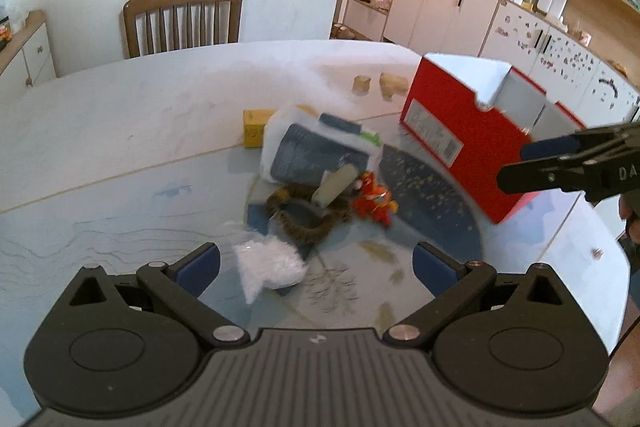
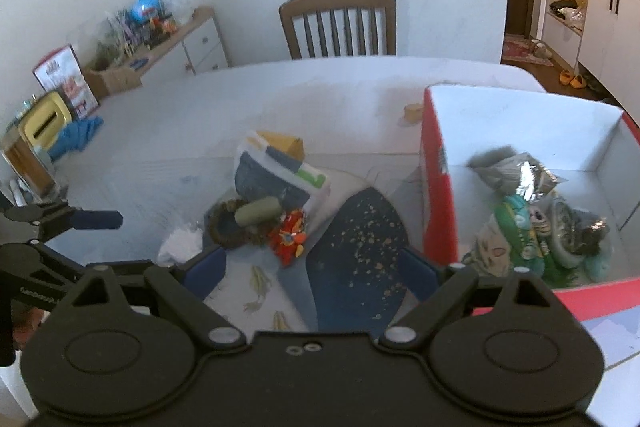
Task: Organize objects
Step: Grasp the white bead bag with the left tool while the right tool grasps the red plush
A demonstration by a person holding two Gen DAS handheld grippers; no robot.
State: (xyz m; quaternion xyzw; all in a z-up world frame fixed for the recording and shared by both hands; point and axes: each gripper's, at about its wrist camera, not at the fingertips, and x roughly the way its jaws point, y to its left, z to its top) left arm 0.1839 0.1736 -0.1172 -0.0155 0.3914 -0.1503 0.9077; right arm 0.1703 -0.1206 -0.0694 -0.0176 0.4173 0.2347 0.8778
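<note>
Left gripper (image 1: 316,267) angled down, jaws wide apart, blue pads (image 1: 198,267) bare, nothing gripped. Right gripper (image 2: 310,273) likewise tilted down, jaws spread, pads (image 2: 210,273) empty. Each gripper's fingers poke into the other's view.

We note a pile of objects (image 2: 264,211) mid-table (image 2: 160,131), with the open box (image 2: 520,115) to its right. In the box lie several packets (image 2: 536,227). A chair (image 2: 340,23) stands behind the table. In the pile, a pouch (image 2: 276,171) lies behind a ring-shaped item (image 2: 228,227).
</note>
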